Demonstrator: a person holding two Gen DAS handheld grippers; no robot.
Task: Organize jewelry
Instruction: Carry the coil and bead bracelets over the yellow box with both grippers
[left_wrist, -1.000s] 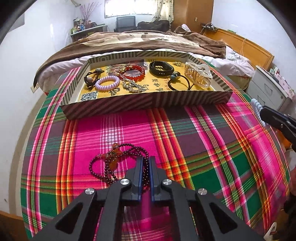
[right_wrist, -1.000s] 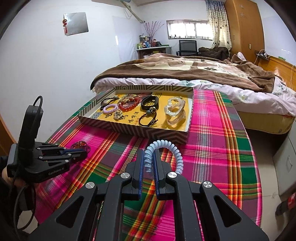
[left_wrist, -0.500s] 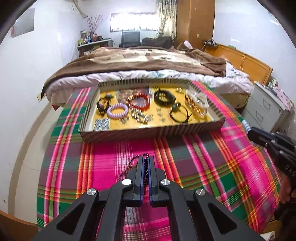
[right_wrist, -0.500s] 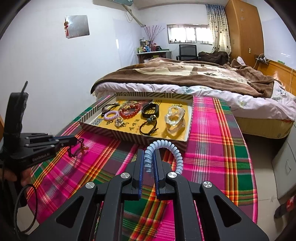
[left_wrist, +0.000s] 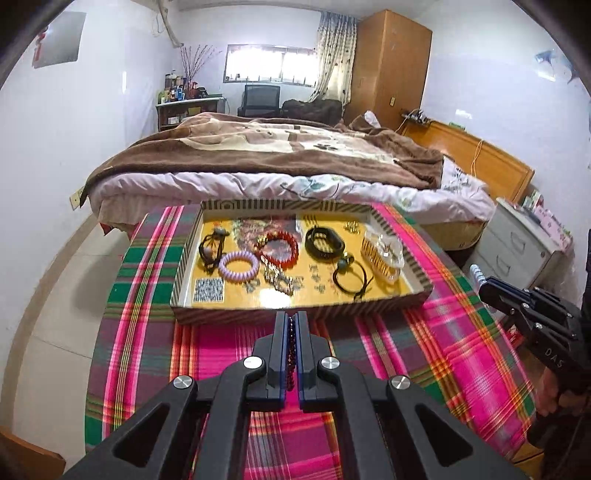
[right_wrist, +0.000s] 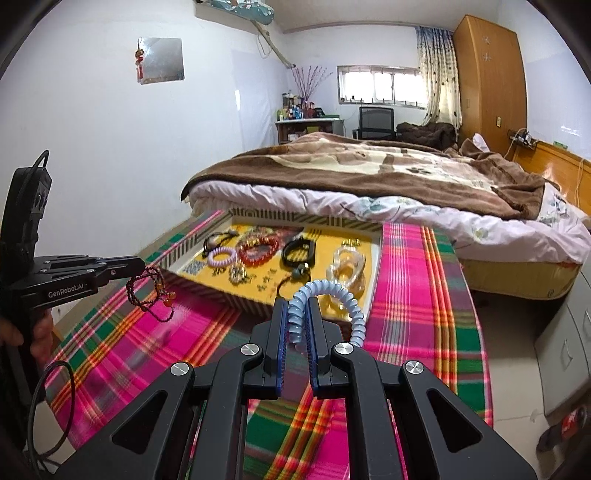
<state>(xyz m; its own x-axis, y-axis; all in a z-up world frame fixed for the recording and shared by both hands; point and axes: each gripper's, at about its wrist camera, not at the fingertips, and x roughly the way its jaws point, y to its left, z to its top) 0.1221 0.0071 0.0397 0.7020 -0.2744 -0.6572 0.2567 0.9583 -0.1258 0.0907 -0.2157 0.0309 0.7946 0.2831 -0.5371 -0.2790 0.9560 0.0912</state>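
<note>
A table covered by a bright plaid cloth is shown at the foot of a bed. On the cloth sits a shallow striped tray with a yellow floor, where bracelets and hair ties are already laid out. A dark red bead string is pinched in the nearly closed left gripper and is seen dangling above the cloth, just short of the tray's near wall. A pale blue coiled hair tie is clamped in the right gripper, held above the tray's near right corner. The step in hand appears to be carrying both pieces to the tray. Next, each would likely need to be brought over a bare yellow patch, lowered and released.
</note>
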